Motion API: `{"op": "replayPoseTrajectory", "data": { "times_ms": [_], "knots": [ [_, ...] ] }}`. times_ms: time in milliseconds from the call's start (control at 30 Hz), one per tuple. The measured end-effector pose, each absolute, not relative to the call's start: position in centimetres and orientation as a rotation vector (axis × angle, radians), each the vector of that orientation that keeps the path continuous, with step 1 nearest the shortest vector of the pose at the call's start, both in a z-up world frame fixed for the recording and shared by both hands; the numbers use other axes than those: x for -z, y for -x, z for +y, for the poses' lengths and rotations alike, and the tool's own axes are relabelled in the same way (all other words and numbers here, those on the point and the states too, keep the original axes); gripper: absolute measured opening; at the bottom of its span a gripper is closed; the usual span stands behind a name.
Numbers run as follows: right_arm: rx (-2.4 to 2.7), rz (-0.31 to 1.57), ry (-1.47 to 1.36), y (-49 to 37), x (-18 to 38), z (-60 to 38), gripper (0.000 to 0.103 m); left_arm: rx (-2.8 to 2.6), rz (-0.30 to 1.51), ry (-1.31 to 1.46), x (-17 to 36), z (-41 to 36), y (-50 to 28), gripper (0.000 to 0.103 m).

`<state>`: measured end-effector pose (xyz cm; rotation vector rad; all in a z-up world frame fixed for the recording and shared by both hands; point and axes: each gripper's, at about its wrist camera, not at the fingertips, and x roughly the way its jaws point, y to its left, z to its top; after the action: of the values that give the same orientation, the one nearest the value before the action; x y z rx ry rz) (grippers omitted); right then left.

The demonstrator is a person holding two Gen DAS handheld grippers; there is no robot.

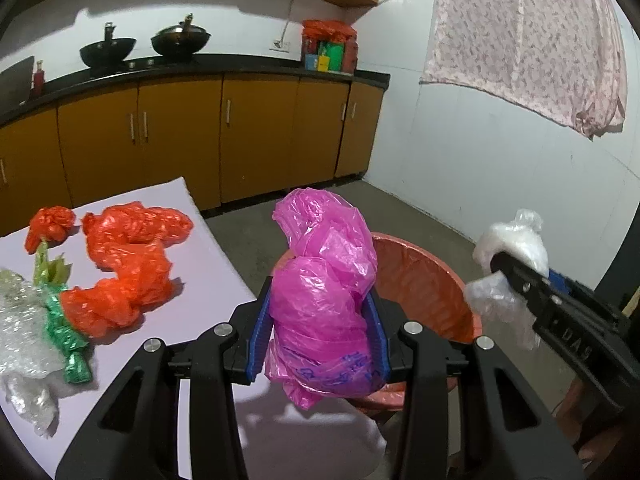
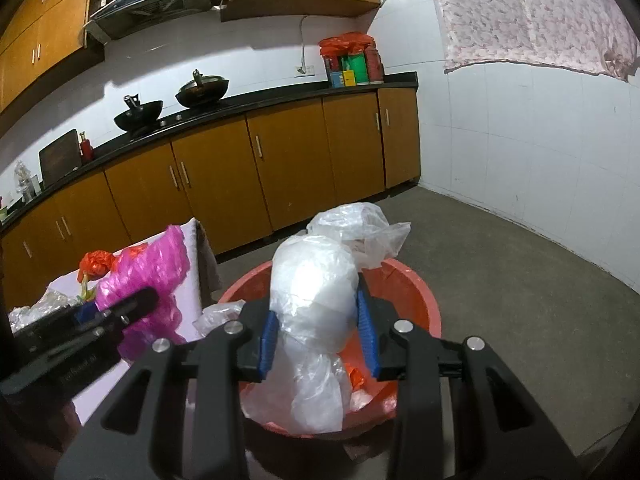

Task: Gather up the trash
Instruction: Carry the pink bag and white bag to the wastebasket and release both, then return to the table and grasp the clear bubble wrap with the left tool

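My left gripper is shut on a crumpled pink plastic bag, held at the table's right edge beside the orange bin. My right gripper is shut on a clear plastic bag and holds it over the orange bin. Each gripper shows in the other's view: the right gripper with the clear bag, the left gripper with the pink bag. An orange plastic bag, a small orange wad, a green wrapper and bubble wrap lie on the white table.
Brown kitchen cabinets with a black counter run behind, two woks on it. A white tiled wall stands to the right with a pink cloth hanging. Orange scraps lie in the bin. Grey concrete floor surrounds the bin.
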<state>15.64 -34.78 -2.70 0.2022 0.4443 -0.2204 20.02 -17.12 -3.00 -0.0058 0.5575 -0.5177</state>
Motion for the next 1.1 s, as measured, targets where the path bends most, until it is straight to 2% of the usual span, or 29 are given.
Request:
{"op": "replayPoseTrajectory", "data": {
  "times_ms": [533,633,833,1000,1100],
  "knots": [
    [0.225,0.44,-0.238,-18.6,3.4,-36.9,0.035,0.549,0.603,-0.032,4.5,-20.5,-22.1,0.042],
    [0.219,0.436,-0.273,-18.8,3.6,-37.3,0.038,0.554,0.612,-0.029,4.6,-20.9,-22.7,0.043],
    [0.198,0.439,-0.326,-19.6,3.8,-38.3,0.046,0.562,0.646,-0.013,5.3,-21.2,-23.4,0.056],
    [0.202,0.441,-0.341,-19.3,4.1,-38.5,0.055,0.551,0.657,-0.01,5.7,-20.8,-23.4,0.061],
    [0.204,0.441,-0.343,-19.0,4.1,-38.5,0.055,0.532,0.66,-0.004,5.6,-20.3,-23.3,0.063]
  ]
}}
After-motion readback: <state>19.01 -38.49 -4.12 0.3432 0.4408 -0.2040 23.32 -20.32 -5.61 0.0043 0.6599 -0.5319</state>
